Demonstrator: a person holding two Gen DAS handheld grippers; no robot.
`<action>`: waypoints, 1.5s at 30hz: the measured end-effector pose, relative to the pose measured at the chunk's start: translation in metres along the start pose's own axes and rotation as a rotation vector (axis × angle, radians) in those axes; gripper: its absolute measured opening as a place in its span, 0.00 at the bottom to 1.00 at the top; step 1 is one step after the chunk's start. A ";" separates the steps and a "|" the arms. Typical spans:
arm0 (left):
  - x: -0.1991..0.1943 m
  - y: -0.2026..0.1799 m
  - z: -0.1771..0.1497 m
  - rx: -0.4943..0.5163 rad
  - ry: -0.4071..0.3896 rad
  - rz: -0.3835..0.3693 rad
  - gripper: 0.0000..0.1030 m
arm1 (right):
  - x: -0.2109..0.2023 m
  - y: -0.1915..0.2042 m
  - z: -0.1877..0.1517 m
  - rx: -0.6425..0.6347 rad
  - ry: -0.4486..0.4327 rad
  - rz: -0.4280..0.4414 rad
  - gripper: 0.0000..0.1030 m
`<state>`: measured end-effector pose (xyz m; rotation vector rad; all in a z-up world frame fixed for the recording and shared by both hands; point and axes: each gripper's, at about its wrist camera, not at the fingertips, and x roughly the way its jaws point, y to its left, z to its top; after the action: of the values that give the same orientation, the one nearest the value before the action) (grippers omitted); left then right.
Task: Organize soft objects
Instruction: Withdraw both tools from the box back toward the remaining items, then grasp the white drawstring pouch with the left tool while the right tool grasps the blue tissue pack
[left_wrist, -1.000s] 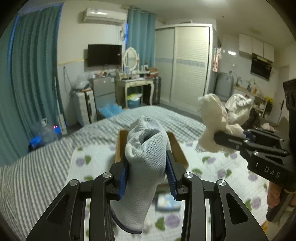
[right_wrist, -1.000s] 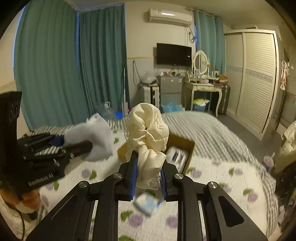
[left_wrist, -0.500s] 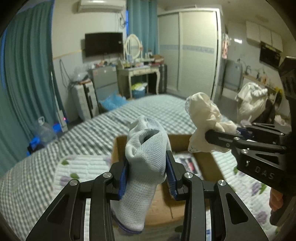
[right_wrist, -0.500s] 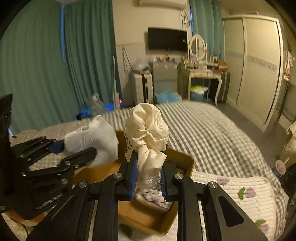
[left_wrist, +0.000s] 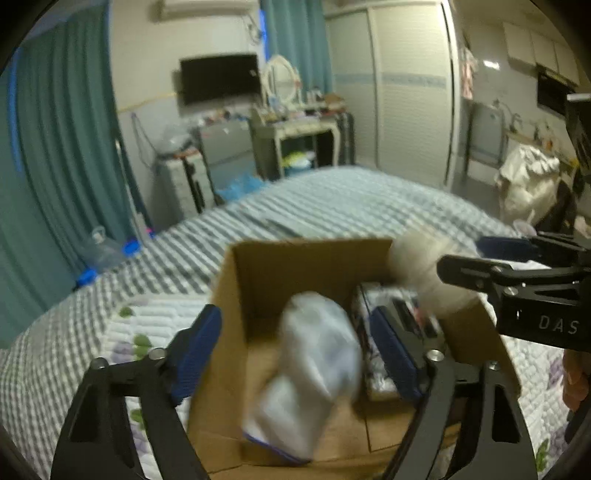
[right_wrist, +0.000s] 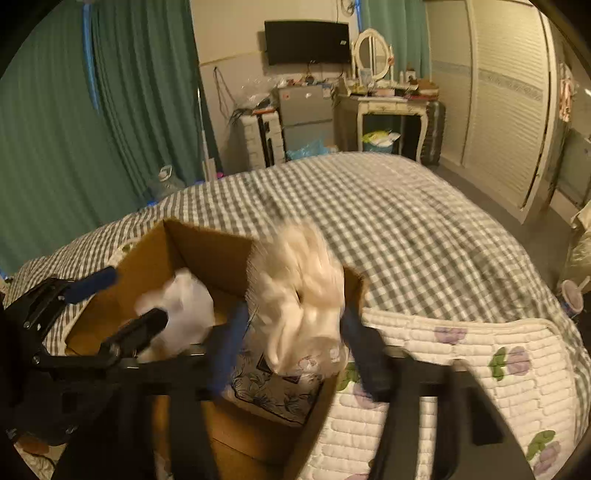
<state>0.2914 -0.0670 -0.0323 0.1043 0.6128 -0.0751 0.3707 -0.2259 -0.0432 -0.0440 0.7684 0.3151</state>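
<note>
**Onlooker A:** One open cardboard box sits on the bed, its flaps up. Inside, at the right end, lies a flat floral-printed packet; the brown floor to its left is bare.

**Onlooker B:** And two soft things over it. A grey-white sock, blurred, hangs between the left gripper arms, clear of both blue pads. Those jaws stand wide, gripping nothing.

**Onlooker A:** Same on the other side. A cream lace-edged cloth, also blurred, sits above the box's right end, over the packet. The right gripper has its jaws spread wide on either side of it, and I cannot tell whether a pad touches it.

**Onlooker B:** So the count: one box, one packet, one sock, one cloth, two grippers.

**Onlooker A:** Under the box, a white quilt with purple flowers over the grey checked cover.
</note>
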 end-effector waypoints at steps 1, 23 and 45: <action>-0.007 0.002 0.003 -0.003 -0.009 -0.003 0.83 | -0.007 0.000 0.001 0.001 -0.013 -0.008 0.61; -0.274 0.041 0.011 -0.070 -0.245 0.126 0.95 | -0.304 0.097 -0.008 -0.129 -0.301 -0.008 1.00; -0.124 0.016 -0.173 -0.322 0.140 0.256 0.94 | -0.090 0.096 -0.137 -0.272 0.042 0.130 1.00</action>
<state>0.0936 -0.0254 -0.1003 -0.1249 0.7394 0.2807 0.1891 -0.1795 -0.0728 -0.2588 0.7670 0.5423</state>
